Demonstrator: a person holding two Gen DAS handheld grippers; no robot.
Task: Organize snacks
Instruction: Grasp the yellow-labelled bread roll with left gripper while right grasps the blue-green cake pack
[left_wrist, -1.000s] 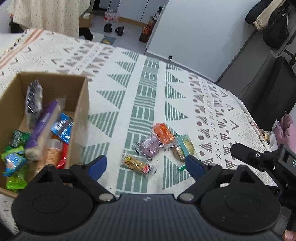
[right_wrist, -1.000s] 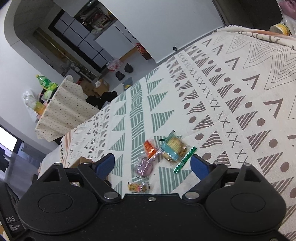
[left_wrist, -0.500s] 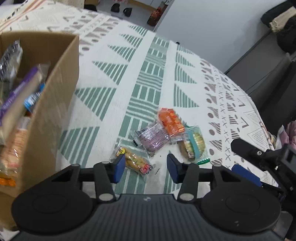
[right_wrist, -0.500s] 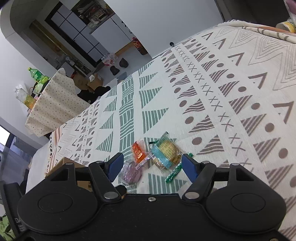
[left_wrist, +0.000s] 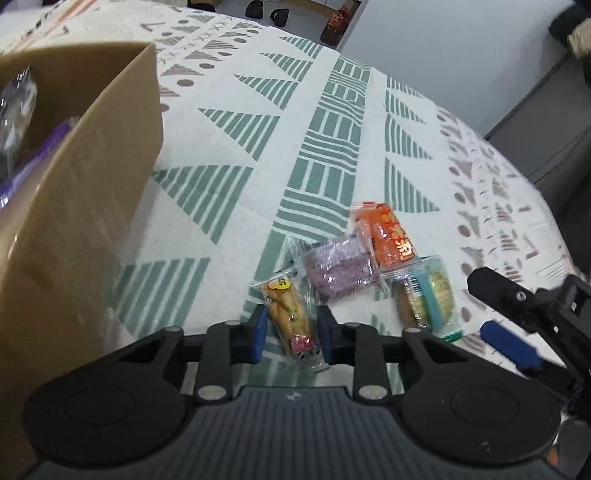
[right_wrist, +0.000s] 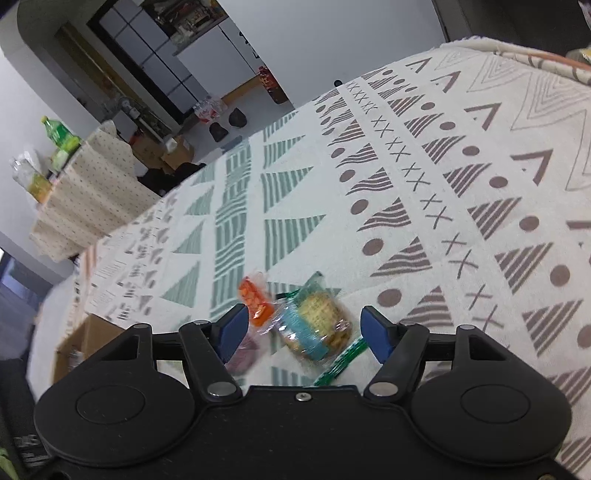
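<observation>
One cardboard box (left_wrist: 85, 184) stands on the patterned cloth (left_wrist: 332, 122) of the desk, toward the desk's left edge, with a few wrapped packets dimly visible inside; too little shows to count them. Five loose snacks lie in a cluster on the cloth to the right of the box, well apart from it: one round biscuit pack (right_wrist: 314, 325) with a teal band, one purple packet (left_wrist: 340, 269), one orange packet (left_wrist: 388, 236), one yellow snack packet (left_wrist: 290, 317) and one thin green stick (right_wrist: 341, 360).

The left tool (left_wrist: 290, 328) has its blue fingers drawn in close on either side of the yellow snack packet; whether they already press it cannot be told. The right tool (right_wrist: 303, 330) stands with its fingers apart, one on each side of the round biscuit pack, touching nothing that can be seen.

All five look light, in thin, glossy plastic wrap that is likely slippery and crinkles easily. The yellow packet seems best taken across its narrow middle. The biscuit pack probably holds brittle contents, so a gentle squeeze across its width would suit. The green stick looks hardest to take hold of, lying flat and partly under the biscuit pack.
</observation>
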